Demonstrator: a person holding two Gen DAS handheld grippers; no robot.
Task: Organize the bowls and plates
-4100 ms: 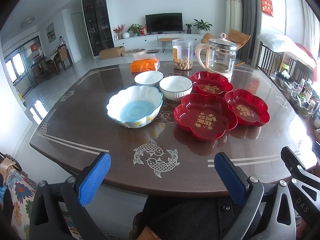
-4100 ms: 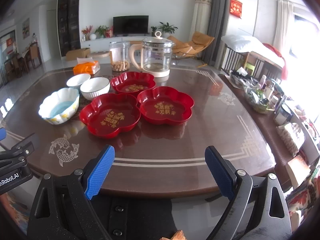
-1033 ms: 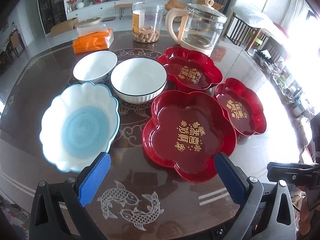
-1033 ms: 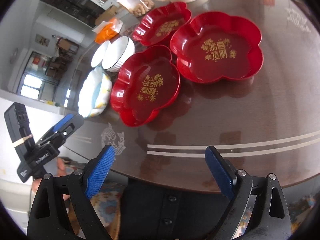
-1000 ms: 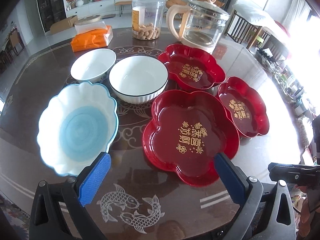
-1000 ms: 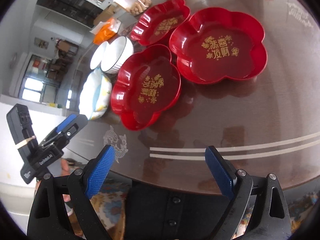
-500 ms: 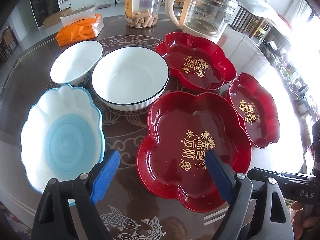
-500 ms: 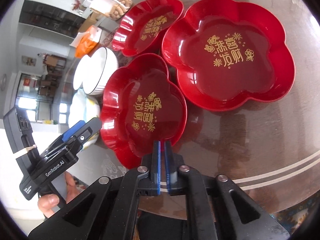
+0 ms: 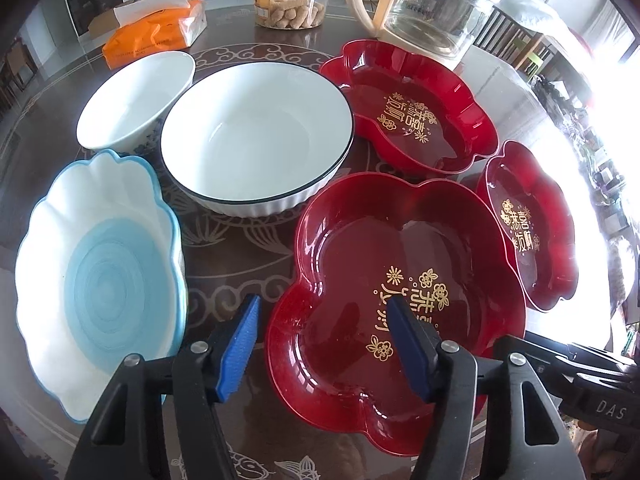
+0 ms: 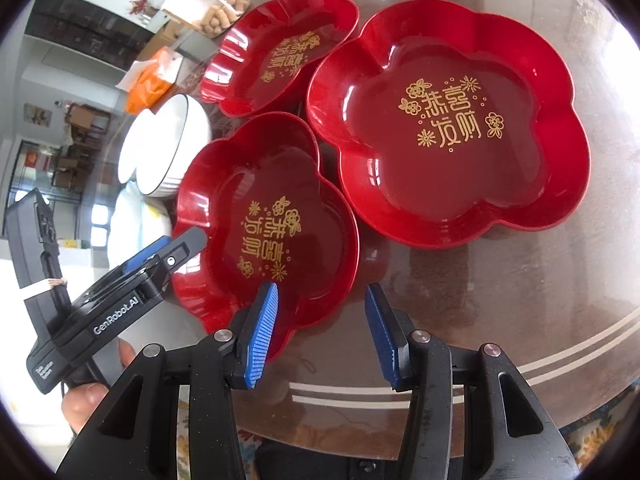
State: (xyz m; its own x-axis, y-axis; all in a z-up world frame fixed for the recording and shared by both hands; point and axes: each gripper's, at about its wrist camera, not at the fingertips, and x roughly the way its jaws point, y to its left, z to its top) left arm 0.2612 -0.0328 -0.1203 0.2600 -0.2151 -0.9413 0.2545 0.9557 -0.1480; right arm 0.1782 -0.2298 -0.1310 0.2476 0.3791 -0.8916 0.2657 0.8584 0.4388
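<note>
Left hand-held gripper [image 9: 322, 346] has just been narrowing, jaws half spread astride the near red plate's [image 9: 360, 264] left rim, not pinching. Right hand-held gripper [image 10: 320, 334], just reopening, straddles the same plate's near-edge rim, empty. Bowls [image 9: 256, 140] sit left.

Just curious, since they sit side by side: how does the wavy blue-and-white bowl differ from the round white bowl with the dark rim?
The scalloped blue-centred bowl has a wavy, pale-blue edge; the round white ribbed bowl has a smooth circular rim lined dark. The first is swirled blue inside, the second plain white. Both are empty and upright on the dark table.
</note>
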